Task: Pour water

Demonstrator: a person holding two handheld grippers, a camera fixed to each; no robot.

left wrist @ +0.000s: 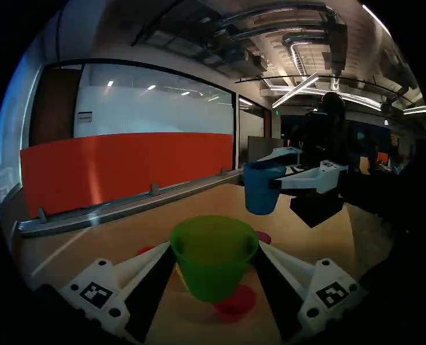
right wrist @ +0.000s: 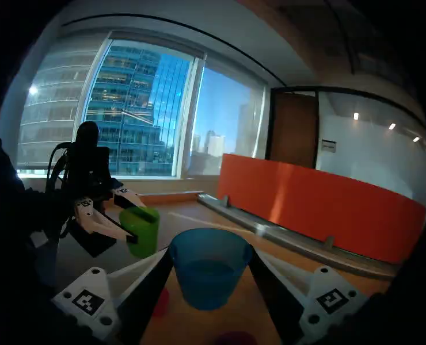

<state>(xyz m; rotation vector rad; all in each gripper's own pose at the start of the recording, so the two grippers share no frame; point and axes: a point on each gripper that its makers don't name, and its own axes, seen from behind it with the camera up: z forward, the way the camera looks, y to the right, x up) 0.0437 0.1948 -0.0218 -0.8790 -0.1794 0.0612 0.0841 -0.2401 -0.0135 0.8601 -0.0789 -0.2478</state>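
Left tongs (left wrist: 214, 248) were clamped on the green cup (left wrist: 214, 270), right tongs (right wrist: 210, 256) on the blue cup (right wrist: 209, 282). Each pair was narrowed to cup width, fingers on opposite sidewalls below the rim. Both cups sat upright, long axis vertical, mouths up, held above the tabletop (left wrist: 213, 201), near each other but apart. Blue cup showed a water line partway up; green looked empty, not certain.

Judgement: thin plastic, light, smooth, likely to flex if over-squeezed. The taper widens upward, so a grip under the rim resists dropping. The water will shift the weight on tilt, so tip slowly. A red dot (left wrist: 234, 303) lay on the tabletop under the green cup.
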